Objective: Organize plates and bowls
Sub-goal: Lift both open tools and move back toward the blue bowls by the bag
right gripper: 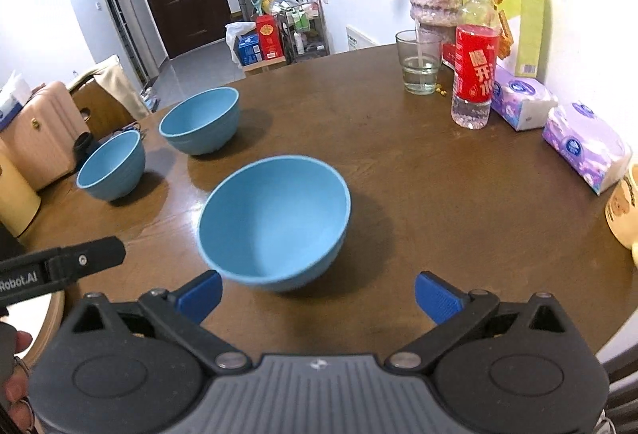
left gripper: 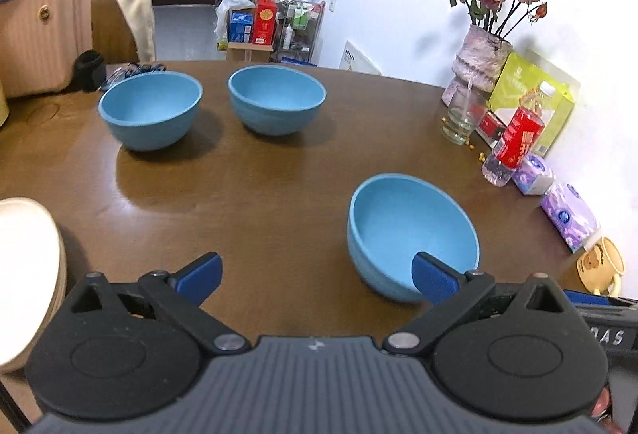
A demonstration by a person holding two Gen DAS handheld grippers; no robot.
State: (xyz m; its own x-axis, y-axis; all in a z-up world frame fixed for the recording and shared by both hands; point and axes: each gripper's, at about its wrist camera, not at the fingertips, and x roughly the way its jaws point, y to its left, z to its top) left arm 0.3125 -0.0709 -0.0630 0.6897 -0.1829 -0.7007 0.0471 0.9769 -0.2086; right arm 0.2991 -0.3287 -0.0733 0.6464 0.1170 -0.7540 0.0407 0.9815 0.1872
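Three blue bowls stand upright and apart on the brown table (left gripper: 279, 187). The near bowl (left gripper: 410, 234) sits just ahead of my left gripper's right finger; it also shows in the right wrist view (right gripper: 275, 222), ahead and left of centre. Two far bowls (left gripper: 149, 109) (left gripper: 277, 99) stand side by side at the back; they also show in the right wrist view (right gripper: 111, 167) (right gripper: 201, 121). A stack of cream plates (left gripper: 28, 274) lies at the left edge. My left gripper (left gripper: 317, 278) is open and empty. My right gripper (right gripper: 317, 294) is open and empty.
Along the right edge stand a vase of dried roses (left gripper: 480, 63), a glass (left gripper: 462, 117), a red-labelled water bottle (left gripper: 514, 139), tissue packs (left gripper: 568, 220), a green box (left gripper: 530, 95) and a mug (left gripper: 602, 266). A pink suitcase (left gripper: 40, 35) stands beyond the far left edge.
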